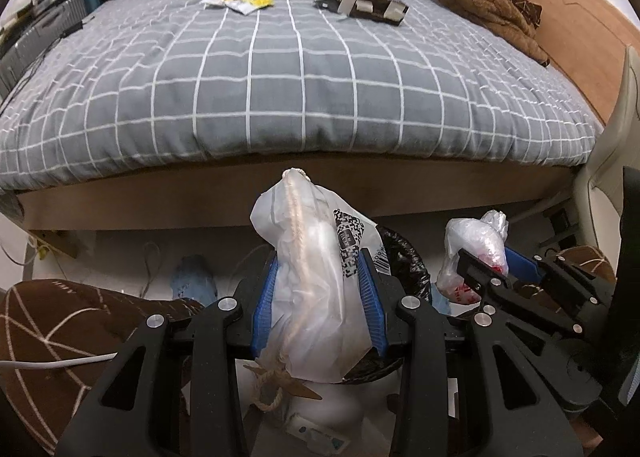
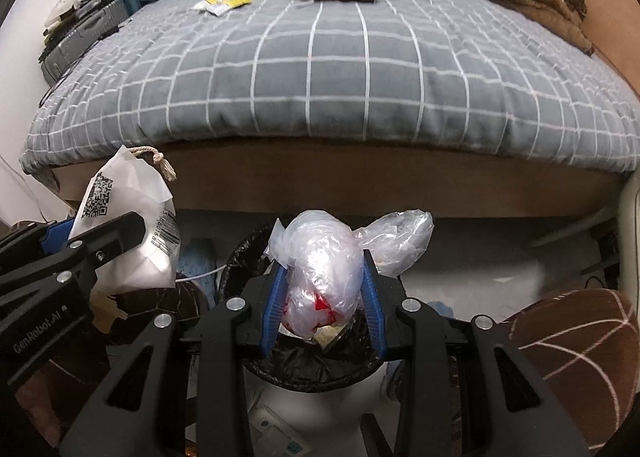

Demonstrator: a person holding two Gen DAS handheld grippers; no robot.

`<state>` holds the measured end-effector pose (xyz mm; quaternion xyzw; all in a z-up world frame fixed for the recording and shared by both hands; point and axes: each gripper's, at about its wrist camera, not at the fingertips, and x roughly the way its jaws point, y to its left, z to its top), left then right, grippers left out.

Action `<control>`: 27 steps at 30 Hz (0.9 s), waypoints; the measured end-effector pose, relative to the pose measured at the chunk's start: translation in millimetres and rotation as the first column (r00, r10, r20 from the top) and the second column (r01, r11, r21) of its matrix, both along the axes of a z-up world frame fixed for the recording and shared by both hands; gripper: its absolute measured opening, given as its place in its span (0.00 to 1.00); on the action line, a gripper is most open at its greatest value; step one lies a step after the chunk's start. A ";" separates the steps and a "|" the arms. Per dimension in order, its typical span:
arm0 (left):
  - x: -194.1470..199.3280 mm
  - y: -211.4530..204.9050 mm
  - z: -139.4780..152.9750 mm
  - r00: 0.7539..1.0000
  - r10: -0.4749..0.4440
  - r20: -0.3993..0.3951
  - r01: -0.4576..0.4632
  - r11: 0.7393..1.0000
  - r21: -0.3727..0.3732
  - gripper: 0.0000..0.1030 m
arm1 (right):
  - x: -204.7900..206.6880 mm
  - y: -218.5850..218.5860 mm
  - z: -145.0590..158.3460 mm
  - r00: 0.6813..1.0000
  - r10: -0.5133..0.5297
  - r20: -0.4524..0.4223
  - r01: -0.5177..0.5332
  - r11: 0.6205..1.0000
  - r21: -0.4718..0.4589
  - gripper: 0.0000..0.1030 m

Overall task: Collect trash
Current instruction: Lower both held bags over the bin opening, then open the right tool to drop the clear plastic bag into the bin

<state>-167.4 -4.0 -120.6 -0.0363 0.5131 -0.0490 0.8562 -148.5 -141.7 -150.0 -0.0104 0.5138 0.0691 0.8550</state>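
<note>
**Two bags over the bin**

Left gripper (image 1: 318, 297) clamped on white paper bag (image 1: 316, 281), lower centre. Right gripper (image 2: 325, 297) clamped on crumpled plastic bag (image 2: 320, 277), lower centre, above black-lined trash bin (image 2: 312, 361). More wrappers (image 1: 238, 1) upper frame, on bed (image 1: 280, 77).

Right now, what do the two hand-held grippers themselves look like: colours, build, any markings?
Both match. The left hand-held gripper and the right hand-held gripper have matte black angular linkage arms with slotted cut-outs, joined by round silver pivot bolts. Each finger carries a ribbed blue pad. The left one's body bears white lettering reading GenRobot.AI. No hand or sleeve shows.
</note>
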 end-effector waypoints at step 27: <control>24.7 11.6 -35.2 0.998 0.005 -0.062 -0.007 1.000 -0.018 0.37 | 28.1 -12.6 -15.3 0.999 -0.036 0.020 0.037 0.998 -0.050 0.89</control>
